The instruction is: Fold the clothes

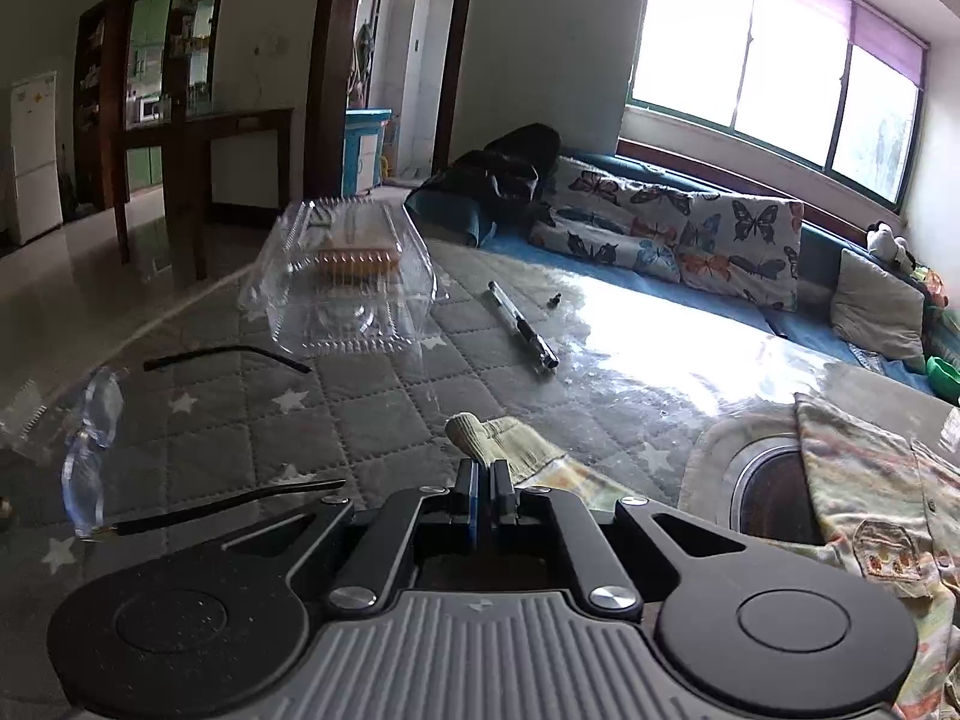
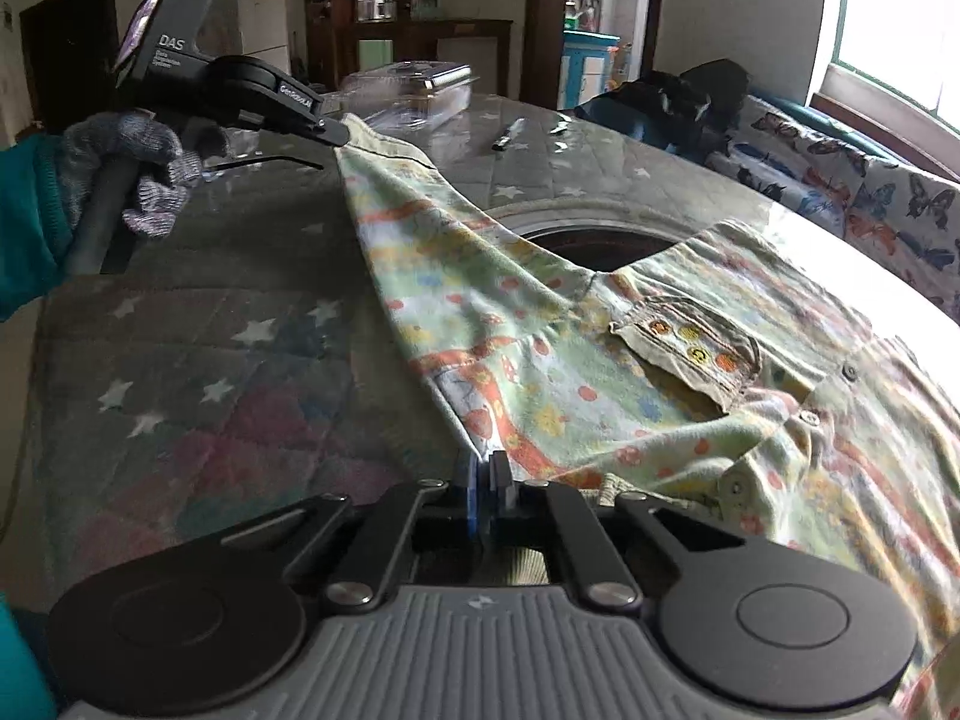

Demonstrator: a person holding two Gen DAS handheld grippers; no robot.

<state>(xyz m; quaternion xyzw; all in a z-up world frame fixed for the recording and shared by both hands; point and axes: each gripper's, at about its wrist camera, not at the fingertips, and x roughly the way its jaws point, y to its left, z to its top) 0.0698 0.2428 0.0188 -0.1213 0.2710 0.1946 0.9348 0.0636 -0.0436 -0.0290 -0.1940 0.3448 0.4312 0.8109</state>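
Shirt: a small printed shirt (image 2: 630,360) lies across the lower right of the right wrist view, on a quilted, star-patterned table (image 2: 198,312) under a clear glossy cover; one sleeve runs up to the upper left of that view.
Left gripper: the left gripper (image 1: 483,471) is pinched tight on the ribbed cuff (image 1: 474,432), low in the middle of its own view. In the right wrist view it sits at upper left, in a gloved hand (image 2: 144,174).
Right gripper: the right gripper (image 2: 483,468) is clamped on the shirt's edge where sleeve meets body, bottom centre of its view. Only a thin bit of cloth is between the pads.
Step, as I judge it: both ends of the sleeve are held, ready for folding it over the body.
Risk, thin bite: the right grip looks shallow; a quick pull could slip the cloth out.
Risk, glossy cover: the shirt may slide as a whole instead of creasing.
Risk, clutter: glasses (image 1: 90,438) lie at the left of the left wrist view, just beside the gripper; a pen (image 1: 522,324) and a clear box (image 1: 348,282) lie further up. A wide sweep of the sleeve could drag them.
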